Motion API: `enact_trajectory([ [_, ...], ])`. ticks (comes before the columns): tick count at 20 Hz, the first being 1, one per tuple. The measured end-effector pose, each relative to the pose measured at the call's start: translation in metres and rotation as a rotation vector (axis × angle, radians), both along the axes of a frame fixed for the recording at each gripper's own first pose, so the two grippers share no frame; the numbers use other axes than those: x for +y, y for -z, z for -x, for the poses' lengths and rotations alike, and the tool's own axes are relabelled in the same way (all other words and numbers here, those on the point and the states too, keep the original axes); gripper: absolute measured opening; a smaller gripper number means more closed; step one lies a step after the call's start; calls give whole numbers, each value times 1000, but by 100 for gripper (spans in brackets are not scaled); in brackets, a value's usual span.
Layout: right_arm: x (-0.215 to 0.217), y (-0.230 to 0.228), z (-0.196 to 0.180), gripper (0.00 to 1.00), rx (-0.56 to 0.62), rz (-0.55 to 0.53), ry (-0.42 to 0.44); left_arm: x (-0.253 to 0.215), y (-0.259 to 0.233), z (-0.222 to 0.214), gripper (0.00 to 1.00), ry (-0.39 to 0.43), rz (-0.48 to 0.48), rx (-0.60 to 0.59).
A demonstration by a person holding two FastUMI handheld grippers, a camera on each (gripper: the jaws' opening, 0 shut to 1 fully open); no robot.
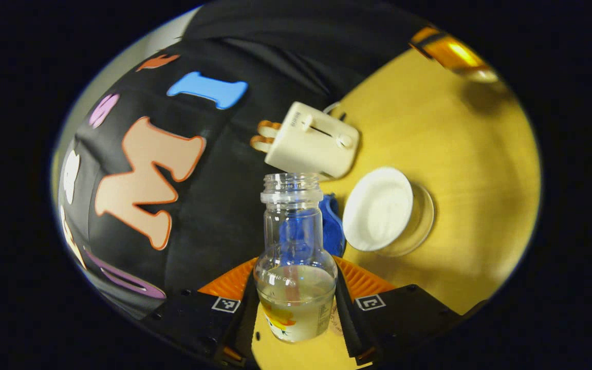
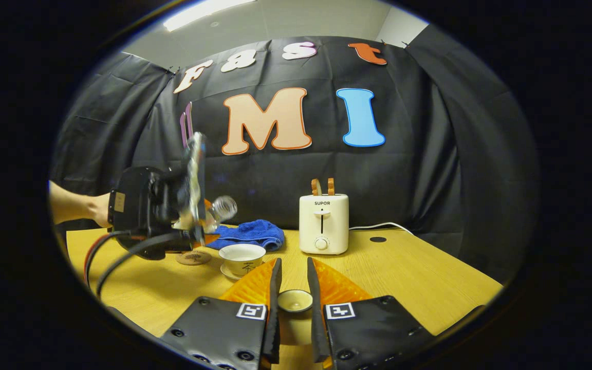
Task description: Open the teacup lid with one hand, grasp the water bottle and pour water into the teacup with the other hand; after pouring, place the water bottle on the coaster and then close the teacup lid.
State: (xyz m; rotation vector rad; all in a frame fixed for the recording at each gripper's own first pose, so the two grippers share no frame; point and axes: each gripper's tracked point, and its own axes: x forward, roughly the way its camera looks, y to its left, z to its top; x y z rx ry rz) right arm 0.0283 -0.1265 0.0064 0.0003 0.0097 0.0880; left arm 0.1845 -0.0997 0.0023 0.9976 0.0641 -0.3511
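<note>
1. My left gripper is clamped on the water bottle, both fingers pressing its lower body. The bottle has no cap and is partly full.

2. In the right gripper view the left gripper holds the bottle tipped over, mouth towards the teacup. I judge the pouring step is in hand; I cannot see a stream of water.

3. My right gripper is closed on the teacup lid, held off the cup and nearer the table's front edge.

4. The open teacup stands on its saucer mid-table, in front of the blue cloth; in the left gripper view it lies below and to one side of the bottle's mouth.

5. The coaster lies just beside the teacup, towards the table's left edge, under my left gripper.

6. The toaster stands near the back edge, well apart from the cup.

7. Next call: finish the pour, right the bottle slowly, then lower it squarely onto the coaster before the lid goes back.
</note>
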Motion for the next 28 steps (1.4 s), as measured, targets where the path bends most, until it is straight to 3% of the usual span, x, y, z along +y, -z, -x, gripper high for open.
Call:
enact_trajectory([
  [5, -2, -1, 0, 27, -1, 0, 7, 10, -21, -10, 66, -85, 606, -35],
  [8, -3, -1, 1, 28, -1, 1, 13, 9, -15, -19, 66, -124, 844, -13],
  [13, -5, -1, 0, 28, -2, 1, 21, 18, 1, -31, 65, -148, 984, 22],
  [28, -6, -2, 1, 28, -2, 1, 25, 28, 25, -31, 66, -211, 1057, 33],
])
